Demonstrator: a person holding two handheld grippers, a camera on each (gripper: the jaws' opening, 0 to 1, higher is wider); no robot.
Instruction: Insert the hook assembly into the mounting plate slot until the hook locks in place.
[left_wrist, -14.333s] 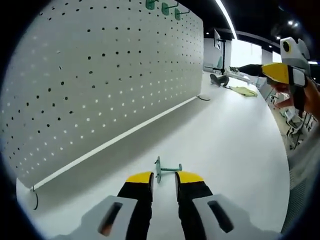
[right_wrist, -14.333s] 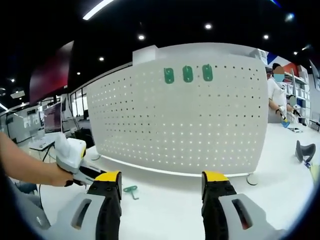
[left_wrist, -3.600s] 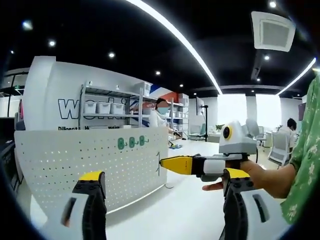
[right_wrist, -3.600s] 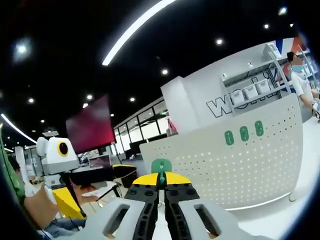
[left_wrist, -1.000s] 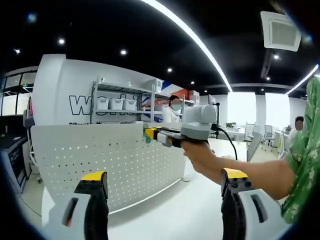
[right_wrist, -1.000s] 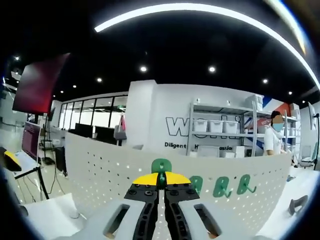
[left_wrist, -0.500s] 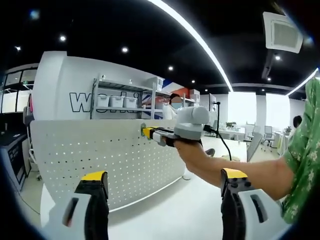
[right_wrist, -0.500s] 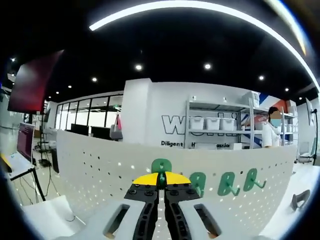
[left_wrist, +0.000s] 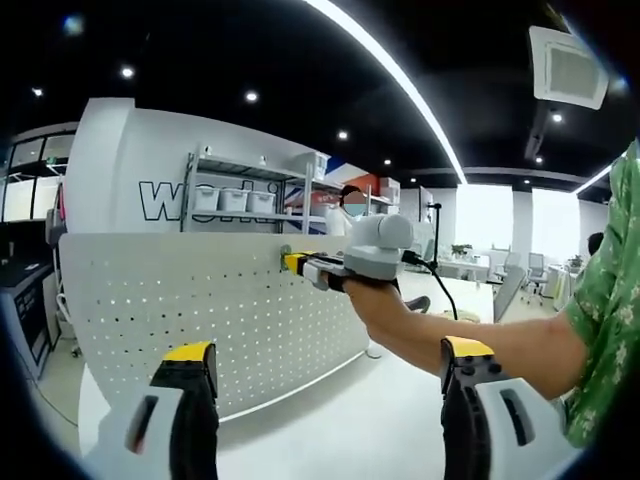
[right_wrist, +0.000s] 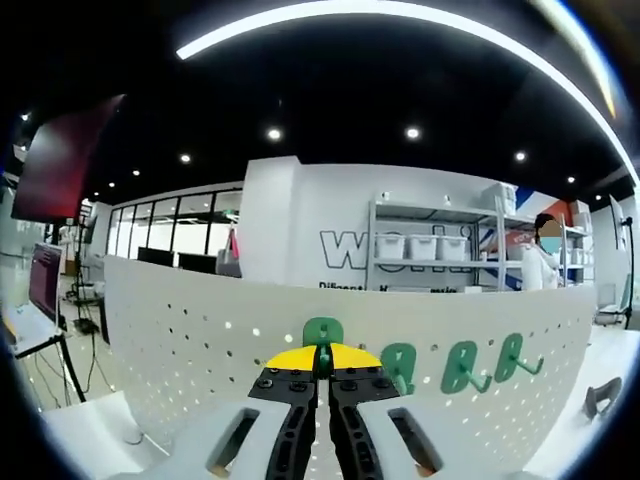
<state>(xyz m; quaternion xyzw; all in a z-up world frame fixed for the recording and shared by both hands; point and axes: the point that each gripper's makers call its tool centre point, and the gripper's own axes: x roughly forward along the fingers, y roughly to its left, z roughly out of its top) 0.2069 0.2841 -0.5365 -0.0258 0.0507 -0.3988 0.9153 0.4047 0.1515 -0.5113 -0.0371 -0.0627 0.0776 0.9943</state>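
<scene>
Since half a second ago, the right gripper (left_wrist: 292, 262) has pushed slightly nearer the board, and in its own view the green hooks already hanging there have spread a little farther to the right.

Largest is the white pegboard (left_wrist: 200, 310) (the mounting plate, dotted with rows of small holes), standing upright on a white table (left_wrist: 350, 420). In the left gripper view it spans the left and middle, and the right gripper, held in a person's hand (left_wrist: 365, 295), reaches in from the right with its yellow tips at the board's top edge. A green patterned sleeve (left_wrist: 605, 340) shows at the far right.

The left gripper (left_wrist: 325, 365) hangs back from the board, its two yellow-tipped jaws spread wide with nothing between them.

In the right gripper view, the right gripper (right_wrist: 321, 355) has its jaws pressed together on the green hook assembly (right_wrist: 322, 333), whose rounded top rises just above the yellow tips, close against the pegboard (right_wrist: 180, 340). Three mounted green hooks (right_wrist: 460, 368) sit in a row just to its right.
</scene>
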